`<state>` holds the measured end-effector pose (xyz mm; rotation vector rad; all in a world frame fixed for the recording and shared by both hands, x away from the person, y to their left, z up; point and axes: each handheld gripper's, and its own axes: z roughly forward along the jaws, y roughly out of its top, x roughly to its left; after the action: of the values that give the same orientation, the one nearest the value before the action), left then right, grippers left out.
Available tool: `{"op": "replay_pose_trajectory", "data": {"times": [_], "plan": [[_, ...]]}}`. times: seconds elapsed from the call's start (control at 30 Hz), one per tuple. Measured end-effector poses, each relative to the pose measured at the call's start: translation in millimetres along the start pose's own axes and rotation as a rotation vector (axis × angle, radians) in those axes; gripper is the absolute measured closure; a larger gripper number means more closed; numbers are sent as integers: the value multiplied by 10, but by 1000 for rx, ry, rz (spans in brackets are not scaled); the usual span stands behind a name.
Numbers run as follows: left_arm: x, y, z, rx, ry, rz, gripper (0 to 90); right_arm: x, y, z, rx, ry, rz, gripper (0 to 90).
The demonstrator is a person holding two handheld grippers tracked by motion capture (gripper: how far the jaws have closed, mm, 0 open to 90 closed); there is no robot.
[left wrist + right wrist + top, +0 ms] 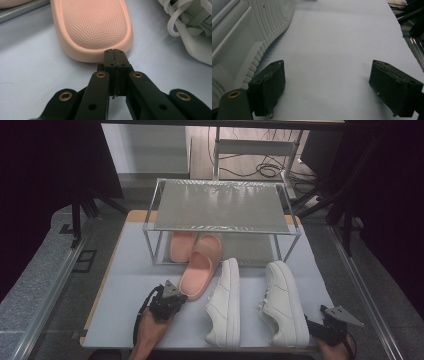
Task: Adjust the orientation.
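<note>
Lying toe-first toward the rack (pixel 220 215) at centre frame, the pink slipper (pixel 199 272) has its heel just beyond the left gripper (pixel 115 53), whose jaws are pressed together empty, while the right gripper (pixel 325 87) at lower right stands spread beside a white sneaker (pixel 284 302).

The left tool (pixel 172 296) points forward, its jaws pressed flat together (no gap between them); the right tool (pixel 337 85) rests low, jaws wide apart.
</note>
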<state>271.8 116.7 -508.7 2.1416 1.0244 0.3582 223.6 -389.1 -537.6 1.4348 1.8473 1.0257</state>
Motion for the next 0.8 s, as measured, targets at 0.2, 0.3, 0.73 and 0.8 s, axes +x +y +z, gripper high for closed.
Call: {"op": "replay_pose_trajectory", "data": {"times": [0.2, 0.3, 0.73, 0.8], "plan": [[-13, 34, 45, -7, -12, -2, 898, 2, 0, 0, 0, -1, 1, 132], [-35, 61, 72, -10, -17, 2, 898, 2, 0, 0, 1, -1, 1, 132], [-106, 107, 131, 4, -31, 26, 898, 1, 0, 0, 0, 0, 0, 132], [-104, 135, 164, 1, -25, 28, 898, 1, 0, 0, 0, 0, 0, 132]]}}
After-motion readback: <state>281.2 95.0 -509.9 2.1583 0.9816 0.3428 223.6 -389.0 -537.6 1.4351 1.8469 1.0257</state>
